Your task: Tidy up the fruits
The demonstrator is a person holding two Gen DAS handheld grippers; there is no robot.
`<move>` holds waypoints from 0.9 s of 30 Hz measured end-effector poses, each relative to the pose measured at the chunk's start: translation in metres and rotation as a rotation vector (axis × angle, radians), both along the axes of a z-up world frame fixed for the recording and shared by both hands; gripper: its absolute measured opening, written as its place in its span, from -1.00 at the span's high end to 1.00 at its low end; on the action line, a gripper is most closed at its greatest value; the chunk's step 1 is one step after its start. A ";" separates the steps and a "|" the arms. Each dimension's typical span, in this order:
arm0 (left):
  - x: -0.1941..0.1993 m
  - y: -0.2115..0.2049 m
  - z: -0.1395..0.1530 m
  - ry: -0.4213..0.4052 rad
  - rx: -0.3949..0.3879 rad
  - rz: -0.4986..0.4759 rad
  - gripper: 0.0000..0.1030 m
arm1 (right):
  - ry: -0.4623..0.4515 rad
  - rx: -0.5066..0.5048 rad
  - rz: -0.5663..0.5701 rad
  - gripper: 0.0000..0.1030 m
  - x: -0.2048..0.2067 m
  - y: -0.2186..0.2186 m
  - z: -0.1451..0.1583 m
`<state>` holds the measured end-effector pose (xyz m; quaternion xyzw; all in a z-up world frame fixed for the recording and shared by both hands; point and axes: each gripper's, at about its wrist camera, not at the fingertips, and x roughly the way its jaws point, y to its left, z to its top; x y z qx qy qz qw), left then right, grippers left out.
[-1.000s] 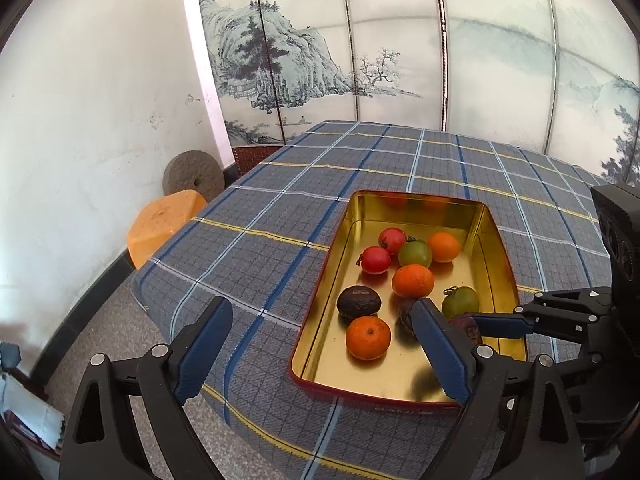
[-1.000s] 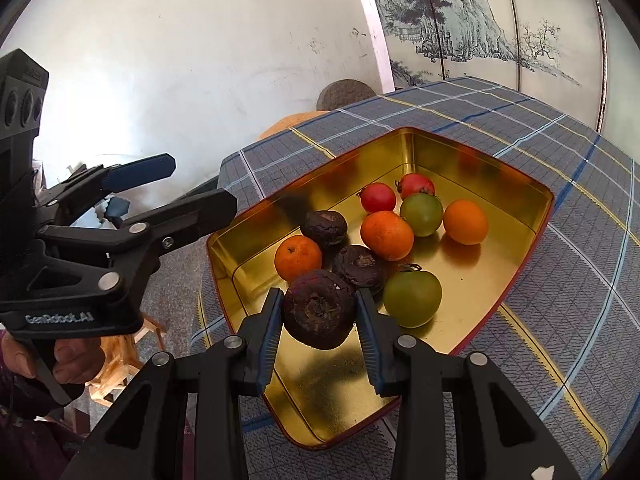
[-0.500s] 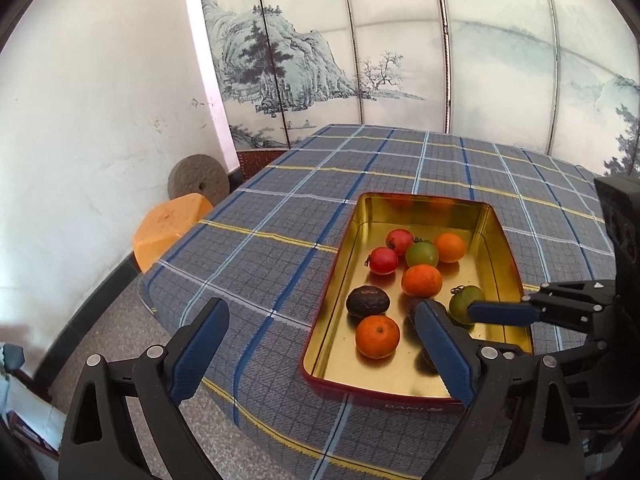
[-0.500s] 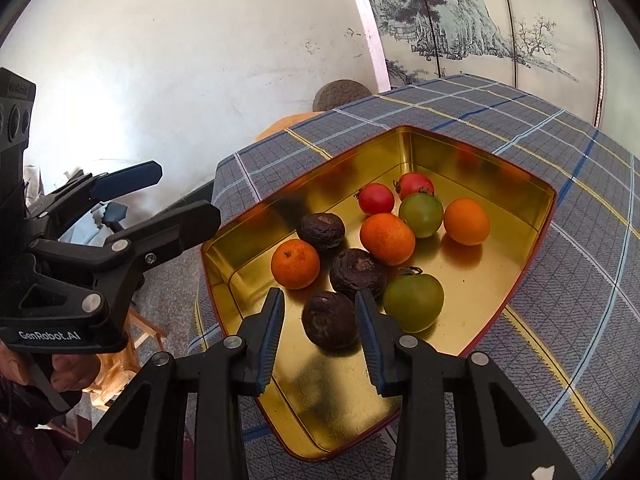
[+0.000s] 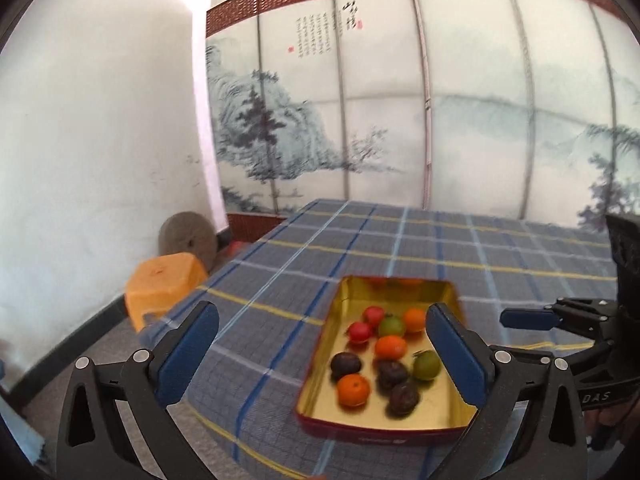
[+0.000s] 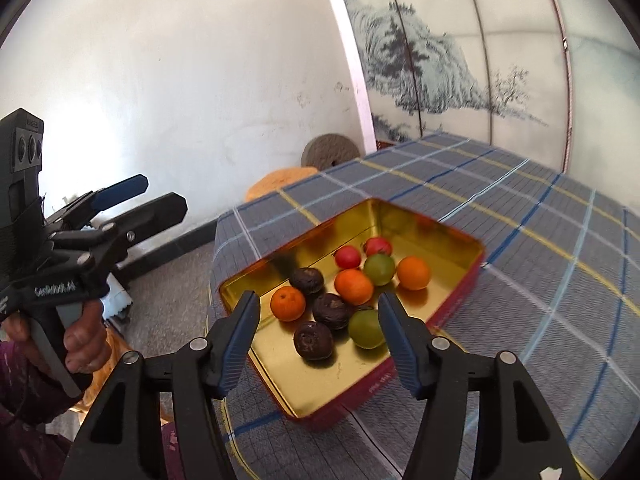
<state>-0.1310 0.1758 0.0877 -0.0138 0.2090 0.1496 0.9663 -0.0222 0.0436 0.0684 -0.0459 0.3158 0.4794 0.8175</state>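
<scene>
The left hand-held gripper (image 5: 320, 354) hangs spread and empty. Ahead of the right hand-held gripper (image 6: 319, 338), also spread, the wrinkled dark round fruit (image 6: 313, 340) lies inside the shiny gold metal tin (image 6: 436, 220) among smooth neighbours on the checked-cloth table (image 6: 540, 280). Placement looks complete; next, I judge, withdrawing.

An orange stool (image 5: 162, 280) stands beside a millstone (image 5: 187, 236) (leaning on the wall).
</scene>
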 end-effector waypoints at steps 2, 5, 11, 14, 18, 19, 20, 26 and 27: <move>-0.002 -0.003 0.005 -0.004 -0.010 -0.017 -0.99 | -0.011 0.012 -0.013 -0.16 -0.003 -0.011 0.005; -0.001 -0.008 0.010 0.007 -0.025 -0.044 -0.99 | -0.024 0.024 -0.037 -0.24 -0.005 -0.028 0.010; 0.003 -0.021 0.013 0.044 -0.030 -0.084 -0.99 | -0.020 0.033 -0.096 -0.27 -0.004 -0.061 0.008; 0.009 -0.029 0.010 0.084 -0.039 -0.117 -1.00 | -0.009 0.032 -0.134 -0.35 0.001 -0.080 0.002; 0.020 -0.038 0.004 0.143 -0.088 -0.158 -1.00 | 0.022 0.005 -0.220 -0.39 0.021 -0.120 -0.012; 0.023 -0.040 0.002 0.153 -0.101 -0.165 -1.00 | 0.024 -0.005 -0.242 -0.43 0.025 -0.132 -0.016; 0.028 -0.042 0.001 0.162 -0.103 -0.166 -1.00 | 0.026 -0.022 -0.270 -0.45 0.031 -0.144 -0.020; 0.041 -0.069 0.002 0.169 -0.017 -0.148 -1.00 | 0.092 -0.162 -0.443 -0.51 0.082 -0.228 -0.051; 0.044 -0.071 0.002 0.177 -0.021 -0.148 -1.00 | 0.109 -0.191 -0.482 -0.53 0.092 -0.244 -0.058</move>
